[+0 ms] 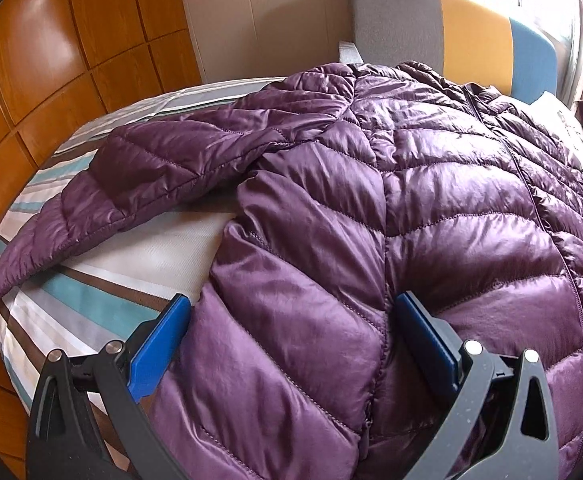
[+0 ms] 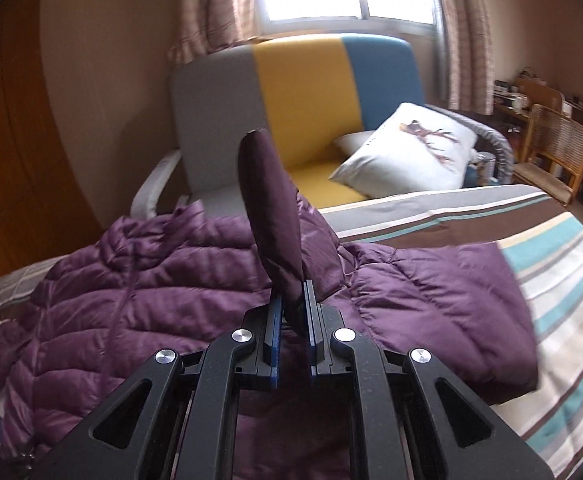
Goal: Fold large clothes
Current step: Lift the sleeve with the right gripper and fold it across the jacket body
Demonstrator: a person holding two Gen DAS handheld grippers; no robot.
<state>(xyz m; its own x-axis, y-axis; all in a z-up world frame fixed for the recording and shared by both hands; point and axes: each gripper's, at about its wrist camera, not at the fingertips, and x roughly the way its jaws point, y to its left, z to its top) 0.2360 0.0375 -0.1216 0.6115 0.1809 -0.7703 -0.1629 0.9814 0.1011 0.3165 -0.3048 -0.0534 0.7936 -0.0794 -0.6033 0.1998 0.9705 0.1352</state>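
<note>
Purple down jacket (image 1: 371, 208) spread across striped bed (image 1: 91, 292). My right hand-held gripper (image 2: 294, 304) pinches a lifted sleeve (image 2: 271, 216); left hand-held gripper (image 1: 291, 320) spread wide over the hem. Sleeve fold underway, I judge; next, carry it inward across the body.

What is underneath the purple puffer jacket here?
The purple puffer jacket lies spread on a striped bedsheet, which shows beside the sleeve and past the hem. Whatever lies under the jacket's body is covered. The right gripper pinches a fold of it.
</note>
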